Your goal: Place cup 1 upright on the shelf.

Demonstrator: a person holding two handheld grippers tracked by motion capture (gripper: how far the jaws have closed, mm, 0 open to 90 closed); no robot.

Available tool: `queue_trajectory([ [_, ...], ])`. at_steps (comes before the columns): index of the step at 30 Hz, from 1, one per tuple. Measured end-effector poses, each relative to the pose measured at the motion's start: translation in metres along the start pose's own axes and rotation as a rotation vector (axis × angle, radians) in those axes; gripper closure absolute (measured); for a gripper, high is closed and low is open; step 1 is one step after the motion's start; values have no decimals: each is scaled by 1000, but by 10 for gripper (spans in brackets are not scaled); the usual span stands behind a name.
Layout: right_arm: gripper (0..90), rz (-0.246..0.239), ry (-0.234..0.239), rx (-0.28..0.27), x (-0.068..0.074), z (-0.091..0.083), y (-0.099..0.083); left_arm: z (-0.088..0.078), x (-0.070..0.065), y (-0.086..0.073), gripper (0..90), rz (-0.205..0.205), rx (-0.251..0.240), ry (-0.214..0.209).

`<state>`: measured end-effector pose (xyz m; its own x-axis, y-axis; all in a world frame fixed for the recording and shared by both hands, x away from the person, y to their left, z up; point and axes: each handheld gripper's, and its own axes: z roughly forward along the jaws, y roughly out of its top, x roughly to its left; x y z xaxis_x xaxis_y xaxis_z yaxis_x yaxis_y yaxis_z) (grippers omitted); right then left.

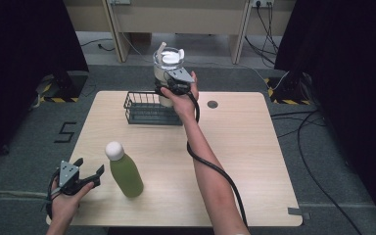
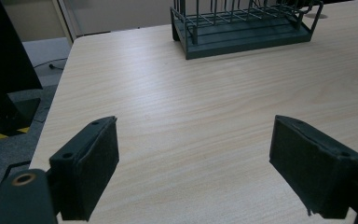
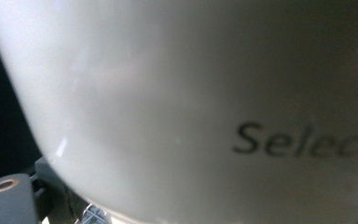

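Observation:
A white cup (image 1: 168,61) with a clear lid is held up over the right end of the dark wire rack (image 1: 144,111) at the table's far side. My right gripper (image 1: 175,84) is shut on its lower body. In the right gripper view the cup's white wall (image 3: 182,93), printed with dark letters, sits right against the camera and hides the jaws. A green bottle (image 1: 126,175) with a white round cap stands upright near the front left. Just left of it my left gripper (image 1: 90,165) is open, apart from the bottle. Nothing lies between its pads (image 2: 193,154), and the rack (image 2: 242,32) stands farther off.
The light wooden table (image 1: 245,161) has a round cable hole (image 1: 212,104) right of the rack. A black cable trails from the right gripper along the forearm. Floor cables (image 1: 313,147) lie to the right, and dark curtains flank both sides.

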<state>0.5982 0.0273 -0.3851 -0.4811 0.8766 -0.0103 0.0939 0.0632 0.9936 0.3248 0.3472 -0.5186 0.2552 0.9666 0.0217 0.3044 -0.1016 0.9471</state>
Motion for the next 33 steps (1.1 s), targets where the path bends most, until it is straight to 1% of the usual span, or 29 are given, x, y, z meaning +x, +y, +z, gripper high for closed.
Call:
queue_trajectory([
  [16, 96, 5, -20, 35, -3, 8, -13, 0, 0, 0, 148, -1, 3, -1],
  [27, 96, 0, -30, 80, -3, 15, -29, 0, 0, -1, 148, -1, 5, -4],
  [33, 96, 1, -31, 92, -4, 17, -36, 0, -1, -1, 147, 0, 6, -6],
])
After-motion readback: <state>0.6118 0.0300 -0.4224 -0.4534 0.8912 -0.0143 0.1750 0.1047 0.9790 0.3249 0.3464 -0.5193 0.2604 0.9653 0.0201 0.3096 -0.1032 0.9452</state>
